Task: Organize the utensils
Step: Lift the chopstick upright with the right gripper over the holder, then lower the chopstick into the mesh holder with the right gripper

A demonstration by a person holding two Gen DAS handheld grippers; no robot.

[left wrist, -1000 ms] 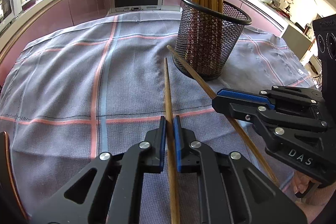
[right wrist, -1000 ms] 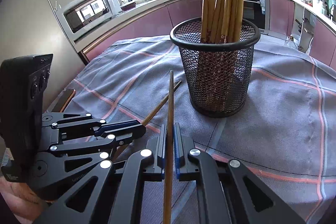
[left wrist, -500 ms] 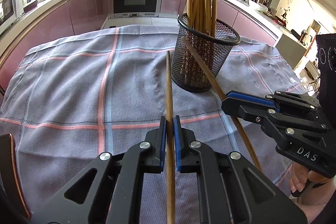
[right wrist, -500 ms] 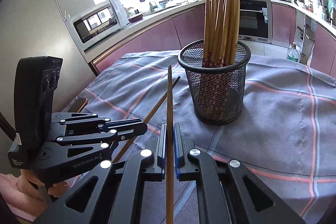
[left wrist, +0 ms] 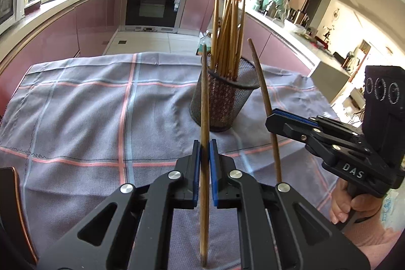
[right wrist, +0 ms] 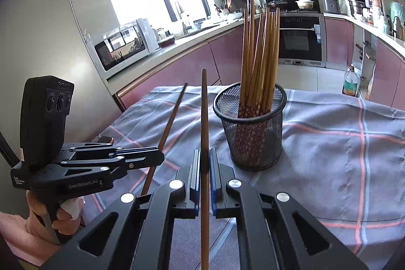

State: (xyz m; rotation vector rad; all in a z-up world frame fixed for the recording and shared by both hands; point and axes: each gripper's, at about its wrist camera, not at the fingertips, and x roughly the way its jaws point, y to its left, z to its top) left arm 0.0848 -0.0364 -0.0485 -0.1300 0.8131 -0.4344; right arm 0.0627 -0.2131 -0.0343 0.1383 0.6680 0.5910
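Left wrist view shows the left hand-held gripper [left wrist: 205, 163] clamped on one chopstick [left wrist: 204, 103], tip raised toward the mesh holder [left wrist: 224, 105], which stands on the checked cloth [left wrist: 88, 118] toward the worktop's far edge. The right hand-held gripper [right wrist: 205, 168] likewise pinches a second chopstick [right wrist: 204, 118]. Both sticks seem mid-carry; next, I judge, each must be lifted above the rim, stood upright and released among the chopsticks already inside.
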